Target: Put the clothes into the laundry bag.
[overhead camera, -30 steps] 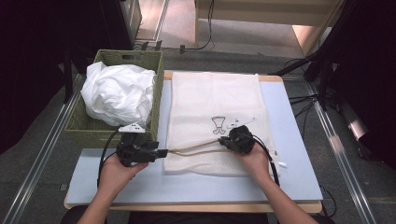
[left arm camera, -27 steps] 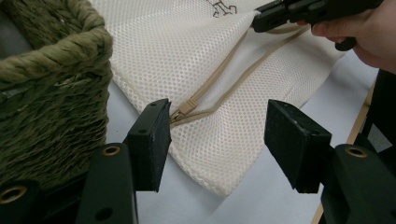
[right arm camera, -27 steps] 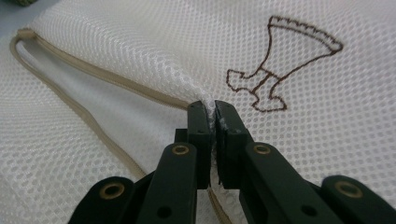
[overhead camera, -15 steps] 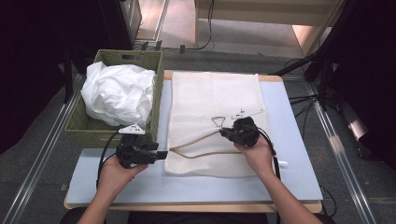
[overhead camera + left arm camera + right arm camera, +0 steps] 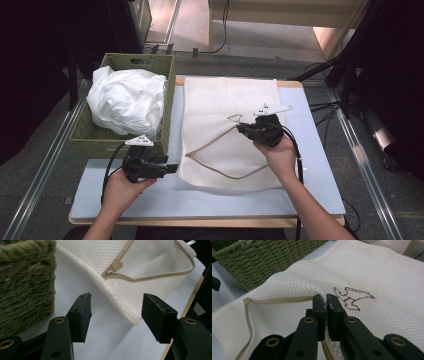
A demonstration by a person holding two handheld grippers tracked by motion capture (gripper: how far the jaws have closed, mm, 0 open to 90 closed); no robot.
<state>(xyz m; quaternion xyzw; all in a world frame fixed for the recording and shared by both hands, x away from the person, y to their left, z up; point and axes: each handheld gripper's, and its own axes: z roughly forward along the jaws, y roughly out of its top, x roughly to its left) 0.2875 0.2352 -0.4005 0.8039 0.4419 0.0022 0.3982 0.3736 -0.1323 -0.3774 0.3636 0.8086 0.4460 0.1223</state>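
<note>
bag: cream mesh laundry bag (image 5: 227,107), flat on the light blue table top, just right of the green basket
trim: tan binding along the opening (image 5: 220,170)
opening: unzipped; top layer lifted up, mouth gaping in a wedge
zip pull: tan tab (image 5: 115,266) at the left end of the opening
mark: small brown stitched figure (image 5: 352,298) on the top layer, next to the pinched spot
corner: near-left corner (image 5: 133,319) lies on the table
</note>
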